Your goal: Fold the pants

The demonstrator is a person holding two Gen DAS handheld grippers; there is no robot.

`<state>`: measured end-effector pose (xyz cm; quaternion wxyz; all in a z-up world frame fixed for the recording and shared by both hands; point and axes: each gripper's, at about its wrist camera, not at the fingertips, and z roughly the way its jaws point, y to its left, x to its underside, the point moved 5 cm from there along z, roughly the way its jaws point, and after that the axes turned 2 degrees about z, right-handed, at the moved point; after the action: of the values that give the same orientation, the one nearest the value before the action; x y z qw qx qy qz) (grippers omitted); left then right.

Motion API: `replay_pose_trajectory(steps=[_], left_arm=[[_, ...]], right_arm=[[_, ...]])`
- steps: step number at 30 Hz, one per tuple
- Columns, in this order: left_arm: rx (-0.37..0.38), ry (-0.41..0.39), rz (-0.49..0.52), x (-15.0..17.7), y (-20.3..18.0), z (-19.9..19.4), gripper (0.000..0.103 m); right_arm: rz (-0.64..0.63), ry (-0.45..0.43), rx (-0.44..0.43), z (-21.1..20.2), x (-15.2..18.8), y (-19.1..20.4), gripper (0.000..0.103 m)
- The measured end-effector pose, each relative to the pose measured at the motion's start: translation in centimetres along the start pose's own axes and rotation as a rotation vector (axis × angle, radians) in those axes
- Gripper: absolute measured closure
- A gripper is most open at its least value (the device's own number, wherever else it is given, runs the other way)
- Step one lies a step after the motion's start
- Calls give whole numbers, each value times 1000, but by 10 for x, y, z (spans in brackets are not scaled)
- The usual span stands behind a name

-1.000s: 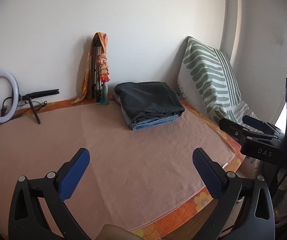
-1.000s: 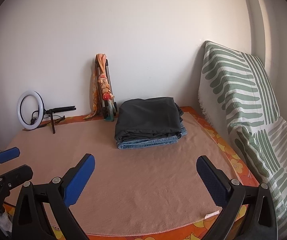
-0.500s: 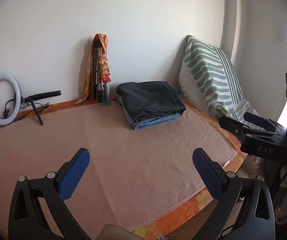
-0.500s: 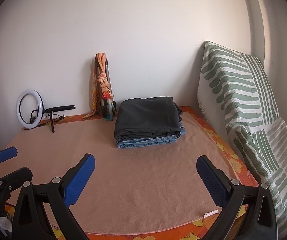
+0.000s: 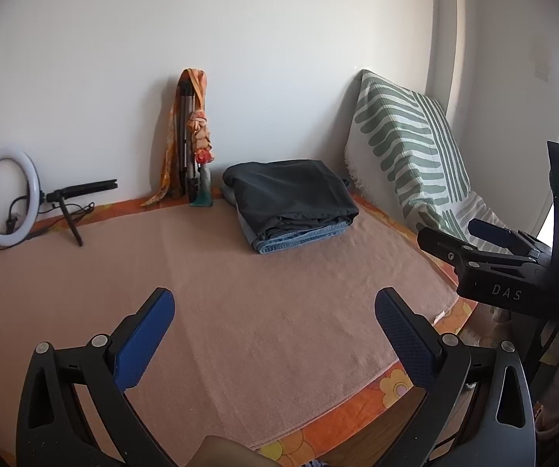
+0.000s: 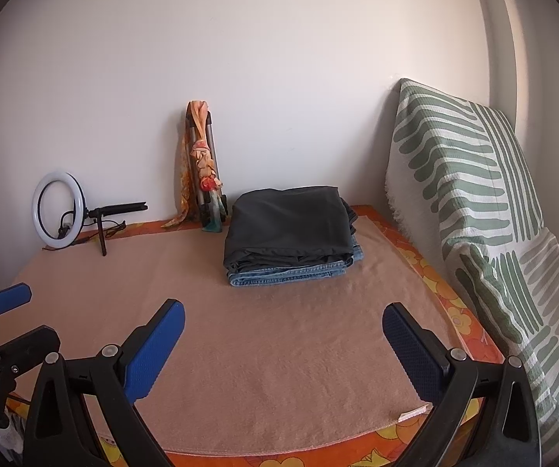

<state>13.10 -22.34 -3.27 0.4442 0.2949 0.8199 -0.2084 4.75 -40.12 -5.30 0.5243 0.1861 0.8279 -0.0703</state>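
A folded stack of pants point(image 5: 293, 202) point(image 6: 291, 243) lies at the back of the peach blanket point(image 5: 240, 303) point(image 6: 279, 350), dark grey pants on top of blue jeans. My left gripper point(image 5: 275, 311) hovers open over the blanket's near edge, well short of the stack, with nothing between its blue pads. My right gripper point(image 6: 283, 327) is likewise open and empty, above the blanket's front. In the left wrist view the right gripper point(image 5: 474, 237) shows at the right edge; in the right wrist view the left gripper point(image 6: 7, 311) shows at the left edge.
A ring light point(image 5: 7, 198) point(image 6: 58, 210) on a small stand sits at the back left. A folded tripod draped with an orange scarf point(image 5: 192, 148) point(image 6: 201, 171) leans on the wall. A green-striped cushion point(image 5: 408, 155) point(image 6: 474, 214) borders the right side. An orange floral sheet point(image 5: 357, 408) edges the blanket.
Both grippers have drawn back slightly and risen a little; the stack of pants appears a bit farther away. The fingers stay open and the stack has not moved.
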Motion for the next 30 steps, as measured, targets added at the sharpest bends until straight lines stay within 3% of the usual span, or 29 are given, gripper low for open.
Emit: replay_pose_trajectory(steps=[30], left_arm=[[14, -28, -4, -5, 1, -10, 1]], right_arm=[[-9, -2, -11, -1, -2, 3, 0]])
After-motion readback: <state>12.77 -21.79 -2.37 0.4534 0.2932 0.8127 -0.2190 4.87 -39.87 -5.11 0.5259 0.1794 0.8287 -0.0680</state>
